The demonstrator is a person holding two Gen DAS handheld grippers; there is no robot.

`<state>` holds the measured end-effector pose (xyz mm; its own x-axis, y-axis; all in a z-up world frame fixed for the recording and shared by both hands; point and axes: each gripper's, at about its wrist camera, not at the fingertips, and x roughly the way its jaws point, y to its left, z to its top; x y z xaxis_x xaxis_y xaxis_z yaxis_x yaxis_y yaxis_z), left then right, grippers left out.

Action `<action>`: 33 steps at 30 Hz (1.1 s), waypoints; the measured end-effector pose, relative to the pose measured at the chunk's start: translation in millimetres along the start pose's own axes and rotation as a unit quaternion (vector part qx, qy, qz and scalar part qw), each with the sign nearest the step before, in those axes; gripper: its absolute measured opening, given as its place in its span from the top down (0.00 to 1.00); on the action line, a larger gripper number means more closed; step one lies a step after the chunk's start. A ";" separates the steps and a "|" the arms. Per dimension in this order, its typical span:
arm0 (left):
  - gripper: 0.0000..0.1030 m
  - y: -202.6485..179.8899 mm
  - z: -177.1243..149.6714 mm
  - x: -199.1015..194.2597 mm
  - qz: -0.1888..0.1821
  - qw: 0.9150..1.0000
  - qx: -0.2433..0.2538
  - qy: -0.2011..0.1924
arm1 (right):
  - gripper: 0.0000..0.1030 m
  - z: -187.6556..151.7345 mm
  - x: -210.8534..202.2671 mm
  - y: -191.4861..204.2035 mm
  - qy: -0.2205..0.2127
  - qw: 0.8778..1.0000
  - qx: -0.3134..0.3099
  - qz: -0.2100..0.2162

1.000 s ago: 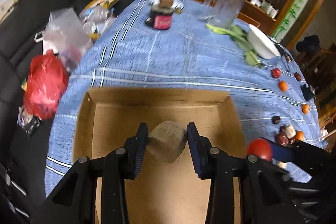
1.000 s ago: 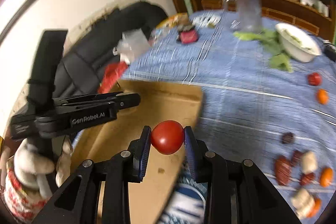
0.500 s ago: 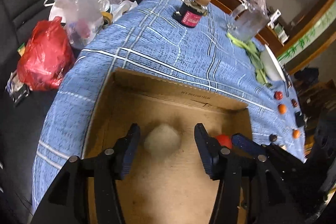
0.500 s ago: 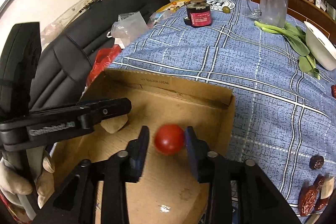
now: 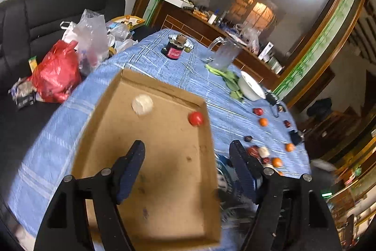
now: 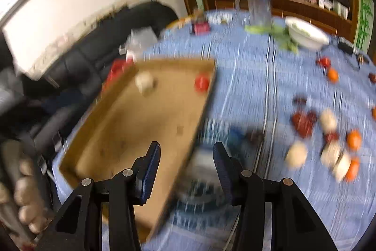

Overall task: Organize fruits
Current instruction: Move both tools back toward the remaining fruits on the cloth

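A shallow cardboard box (image 5: 164, 211) (image 6: 112, 131) lies on the blue checked tablecloth. Inside it lie a pale round fruit (image 5: 142, 104) (image 6: 144, 83) near the far wall and a red tomato (image 5: 195, 118) (image 6: 201, 83) in the far right corner. My left gripper (image 5: 186, 168) is open and empty above the box's near right part. My right gripper (image 6: 186, 168) is open and empty over the box's right wall. Several loose fruits, orange (image 5: 263, 121) (image 6: 354, 139), dark red (image 6: 304, 122) and pale (image 6: 296, 154), lie on the cloth to the right.
A dark jar (image 5: 175, 49), a glass mug (image 5: 224, 55), green leaves (image 5: 231, 84) and a white bowl (image 5: 250, 86) (image 6: 305, 35) stand at the table's far side. Red (image 5: 56, 73) and clear plastic bags lie on a black sofa at left. The right wrist view is blurred.
Both grippers have opened and drawn back from the box. The pale fruit and the tomato, held a second ago, now lie loose in the box.
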<state>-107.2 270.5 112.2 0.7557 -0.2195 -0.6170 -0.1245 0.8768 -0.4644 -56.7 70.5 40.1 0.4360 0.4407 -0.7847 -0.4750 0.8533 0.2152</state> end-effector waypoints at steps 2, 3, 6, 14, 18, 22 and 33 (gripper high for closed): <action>0.29 -2.0 -8.0 -9.1 0.000 1.000 -0.002 -0.003 | 0.64 -13.5 9.2 3.5 0.021 1.000 -0.001 0.003; 0.29 -2.5 -10.8 -15.3 0.003 1.000 0.000 -0.007 | 0.71 -19.5 13.4 6.1 0.030 1.000 -0.001 0.009; 0.29 -0.5 -16.8 -35.9 0.018 0.999 -0.004 -0.032 | 0.76 -31.7 14.6 16.2 0.037 0.999 -0.001 0.023; 0.28 -12.2 -28.0 -51.2 0.018 0.999 0.002 -0.041 | 0.70 -50.9 0.1 26.7 0.031 0.999 -0.010 0.037; 0.28 -34.4 -35.3 -41.5 0.011 0.999 0.027 -0.024 | 0.67 -57.2 -24.2 3.7 0.004 0.998 0.015 0.059; 0.28 -59.1 -44.2 -22.5 0.006 0.998 0.055 -0.002 | 0.60 -64.4 -55.4 -38.0 -0.029 0.998 0.045 0.030; 0.28 -129.1 -83.3 66.9 -0.016 0.985 0.148 0.092 | 0.61 -63.8 -101.7 -181.0 -0.058 0.985 0.133 -0.089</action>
<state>-94.1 107.0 78.0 0.6241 -0.2986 -0.7221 0.1106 0.9486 -0.2966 -63.8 -146.5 43.9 0.5861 0.2928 -0.7555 -0.1720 0.9561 0.2372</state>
